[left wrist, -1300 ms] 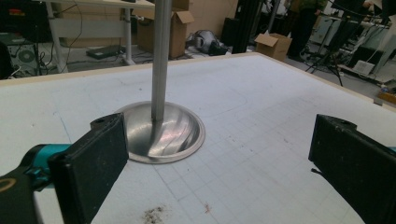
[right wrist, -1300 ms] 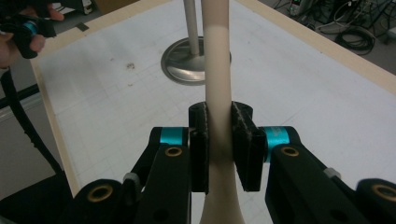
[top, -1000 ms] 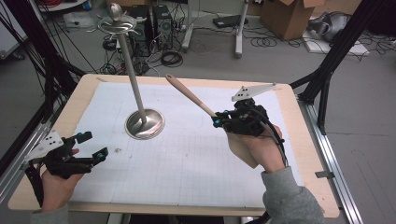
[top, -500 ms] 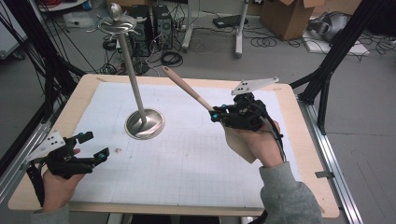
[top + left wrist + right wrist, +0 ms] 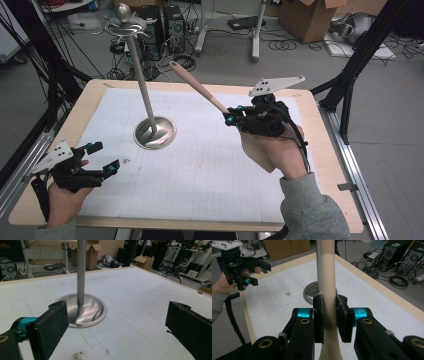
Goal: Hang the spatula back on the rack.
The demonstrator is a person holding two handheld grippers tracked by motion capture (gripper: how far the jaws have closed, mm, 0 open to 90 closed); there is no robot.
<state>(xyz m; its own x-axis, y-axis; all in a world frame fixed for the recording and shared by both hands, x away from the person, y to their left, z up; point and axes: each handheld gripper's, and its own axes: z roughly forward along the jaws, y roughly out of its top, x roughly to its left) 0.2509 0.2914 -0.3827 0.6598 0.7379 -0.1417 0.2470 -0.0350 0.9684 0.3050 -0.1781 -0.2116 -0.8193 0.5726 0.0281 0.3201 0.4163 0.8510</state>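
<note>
A steel stand with a round base (image 5: pixel 155 132) and a tall pole (image 5: pixel 140 75) rises from the mat; hooks ring its top (image 5: pixel 124 22). My right gripper (image 5: pixel 231 115) is shut on a long beige utensil handle (image 5: pixel 197 90) that slants up and left, its tip in the air right of the pole. In the right gripper view the pads (image 5: pixel 318 315) pinch the handle (image 5: pixel 329 277), with the base (image 5: pixel 310 293) behind it. My left gripper (image 5: pixel 106 157) stands open at the front left, nothing between its jaws. In its own view the left gripper (image 5: pixel 117 315) faces the base (image 5: pixel 85 311).
A white gridded mat (image 5: pixel 210 170) covers the wooden table (image 5: pixel 330 165). Small dark crumbs (image 5: pixel 77 355) lie on the mat near my left gripper. Computer towers, cables and cardboard boxes sit on the floor beyond the far edge. Black frame posts flank the table.
My right gripper has risen a little with the beige handle still in its grip. The left gripper and the stand have not moved.
</note>
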